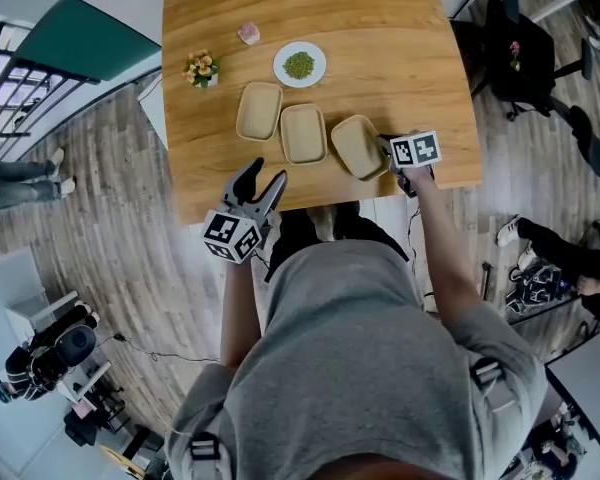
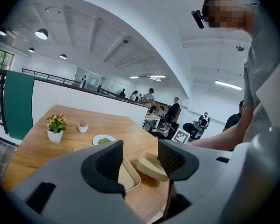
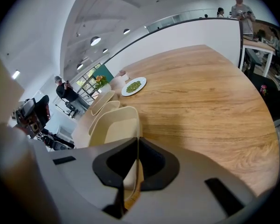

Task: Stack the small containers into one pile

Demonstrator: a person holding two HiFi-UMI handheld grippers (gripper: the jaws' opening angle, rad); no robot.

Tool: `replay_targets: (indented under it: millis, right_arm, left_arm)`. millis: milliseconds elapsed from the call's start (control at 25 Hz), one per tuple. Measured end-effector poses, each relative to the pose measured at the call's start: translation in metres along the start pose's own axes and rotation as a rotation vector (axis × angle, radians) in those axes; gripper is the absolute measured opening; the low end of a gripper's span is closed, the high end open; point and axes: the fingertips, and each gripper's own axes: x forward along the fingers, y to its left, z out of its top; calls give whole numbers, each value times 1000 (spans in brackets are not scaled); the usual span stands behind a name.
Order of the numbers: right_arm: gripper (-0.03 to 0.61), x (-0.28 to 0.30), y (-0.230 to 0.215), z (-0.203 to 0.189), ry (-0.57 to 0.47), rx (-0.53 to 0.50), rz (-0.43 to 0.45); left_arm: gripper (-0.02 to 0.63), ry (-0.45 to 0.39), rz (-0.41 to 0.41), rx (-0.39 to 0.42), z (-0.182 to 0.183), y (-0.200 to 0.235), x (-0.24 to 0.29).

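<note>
From the head view we are seeing what neither gripper view gives whole: three beige containers lying in a row across the worktop (image 1: 400, 28). They are the left container (image 1: 259, 111), the middle container (image 1: 303, 133) and the right container (image 1: 358, 147), the last turned askew at 4 o'clock from the middle one.

The right gripper view is showing what the marker cube is hiding from above. The right gripper (image 3: 136, 141) is clenching its pads on the right container's near wall, with the thin rim running up between them.

The left gripper (image 2: 140, 157) is hovering released at the worktop's 6 o'clock edge, jaws standing wide and gripping nothing, with the containers lying beyond.

All three containers are showing bare insides. At 12 o'clock from the middle container a white plate (image 1: 299, 65) is carrying green bits.
</note>
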Motion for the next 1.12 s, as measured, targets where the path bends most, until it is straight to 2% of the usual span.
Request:
replay_targets:
  millis: [320, 600, 1120]
  right_arm:
    - [20, -4, 15, 3, -66, 148, -72]
    - [20, 0, 36, 8, -104, 236, -117]
    - [20, 23, 70, 24, -152, 300, -161]
  left_arm:
    - [247, 21, -75, 18, 12, 34, -11]
    - [247, 45, -160, 36, 20, 53, -13]
    - [247, 73, -250, 64, 27, 93, -18]
